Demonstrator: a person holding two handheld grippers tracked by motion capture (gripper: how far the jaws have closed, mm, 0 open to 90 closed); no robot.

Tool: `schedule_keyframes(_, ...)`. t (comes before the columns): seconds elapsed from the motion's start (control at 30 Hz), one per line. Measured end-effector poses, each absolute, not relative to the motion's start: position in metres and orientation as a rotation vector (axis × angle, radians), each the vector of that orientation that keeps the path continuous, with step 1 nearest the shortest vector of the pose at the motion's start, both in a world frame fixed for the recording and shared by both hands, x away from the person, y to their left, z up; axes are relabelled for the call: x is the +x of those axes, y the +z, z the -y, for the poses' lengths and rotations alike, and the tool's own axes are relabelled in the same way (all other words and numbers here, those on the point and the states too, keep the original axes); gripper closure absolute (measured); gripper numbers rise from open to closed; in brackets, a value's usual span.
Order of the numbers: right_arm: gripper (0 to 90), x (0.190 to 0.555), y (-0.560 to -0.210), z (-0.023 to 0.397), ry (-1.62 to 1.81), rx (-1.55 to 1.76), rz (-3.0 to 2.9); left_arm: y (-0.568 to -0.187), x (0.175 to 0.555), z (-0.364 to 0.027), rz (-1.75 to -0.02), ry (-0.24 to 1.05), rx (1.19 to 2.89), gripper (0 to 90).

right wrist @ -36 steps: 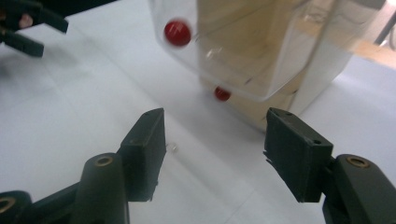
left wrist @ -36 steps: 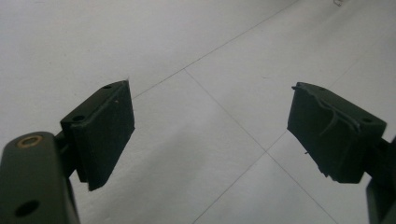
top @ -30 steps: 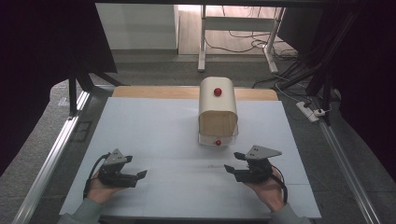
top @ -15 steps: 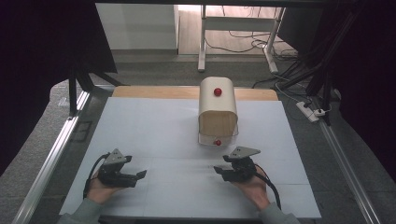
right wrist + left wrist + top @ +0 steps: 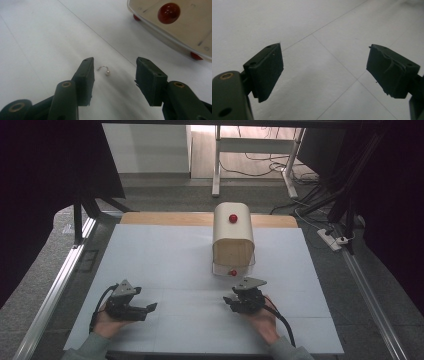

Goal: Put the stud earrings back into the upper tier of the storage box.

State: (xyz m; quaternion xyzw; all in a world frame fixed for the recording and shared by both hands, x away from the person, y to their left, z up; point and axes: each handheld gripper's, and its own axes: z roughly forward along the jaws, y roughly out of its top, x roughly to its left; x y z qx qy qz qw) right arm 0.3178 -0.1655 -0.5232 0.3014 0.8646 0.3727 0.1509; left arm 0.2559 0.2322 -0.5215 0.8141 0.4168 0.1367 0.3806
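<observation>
- Two black jaws of the right gripper [image 5: 115,75] are seen apart, with a small pearl earring [image 5: 105,70] lying on the white table [image 5: 165,255] between them; no pad touches it, so nothing is held yet; the jaws have just been closing.
- One likely failure is judged to be a miss; the earring is tiny and thin, with a curved wire hook and a single bead, and it lies flat, so the pads could be brought together above it or pressed onto the table beside it.
- A second risk is judged to be a flick; if one pad reaches the wire first, the earring could be pushed aside or sent rolling on its bead.
- The cream jewellery box [image 5: 233,239] with its red knobs is seen just beyond the right gripper [image 5: 243,299]; it could be bumped if the approach is carried too far forward.
- The left gripper [image 5: 131,306] is held over bare table well apart from the earring, its jaws wide apart and empty.
- Compared with a second ago, the right gripper is seen nearer the box and lower, further towards the middle of the table; the left gripper and the box are found unchanged.
</observation>
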Motion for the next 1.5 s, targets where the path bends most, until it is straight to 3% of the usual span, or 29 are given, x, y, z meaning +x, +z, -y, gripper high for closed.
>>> schedule_keyframes(0.53,66.4,0.324,-0.531,0.154,1.038,0.870,-2.487,-0.522,0.255,-0.232,-1.057,0.348,2.081,13.5)
schedule_keyframes(0.8,85.6,0.324,-0.531,0.154,1.046,0.847,-2.509,-0.522,0.255,-0.232,-1.057,0.350,2.080,13.5)
schedule_keyframes(1.5,86.2,0.311,-0.501,0.178,1.240,0.806,-2.456,-0.520,0.253,-0.234,-1.058,0.354,2.060,13.8)
